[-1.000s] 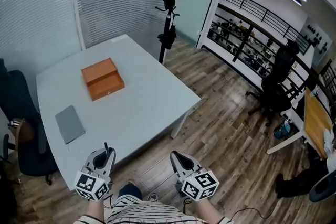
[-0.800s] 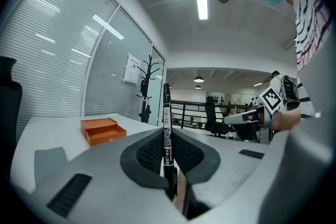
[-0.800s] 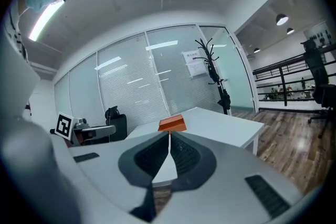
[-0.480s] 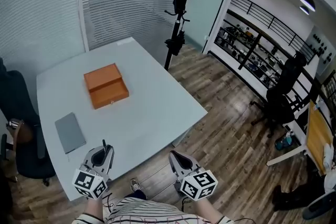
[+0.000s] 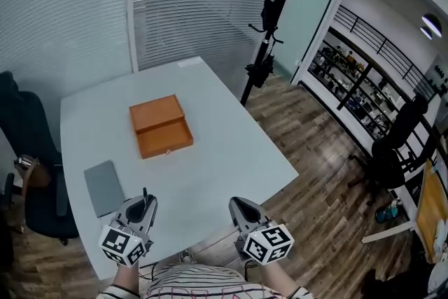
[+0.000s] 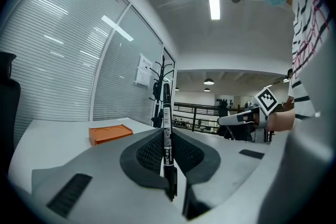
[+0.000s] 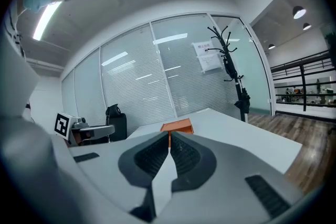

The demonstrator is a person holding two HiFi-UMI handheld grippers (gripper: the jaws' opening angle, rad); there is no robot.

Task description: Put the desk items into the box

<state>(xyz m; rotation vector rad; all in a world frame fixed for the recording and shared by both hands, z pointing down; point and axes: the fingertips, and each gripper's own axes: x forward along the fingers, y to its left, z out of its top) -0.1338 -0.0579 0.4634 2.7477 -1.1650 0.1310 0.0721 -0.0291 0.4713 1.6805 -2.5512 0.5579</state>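
At bottom centre, left tongs grip a black marker upright; right tongs are closed, empty. Orange box sits mid-frame on the white surface, grey notebook lower left.

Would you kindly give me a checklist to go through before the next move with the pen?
1. Pen secure in the left gripper: ok, clamped upright between the jaws.
2. Right gripper free: ok, jaws together on nothing.
3. Orange box open to receive the pen: cannot tell from these views.
4. Way across the table from left gripper to box: ok, nothing stands between them.
5. Grey notebook out of the way: ok, lying flat to the left, apart from the box.
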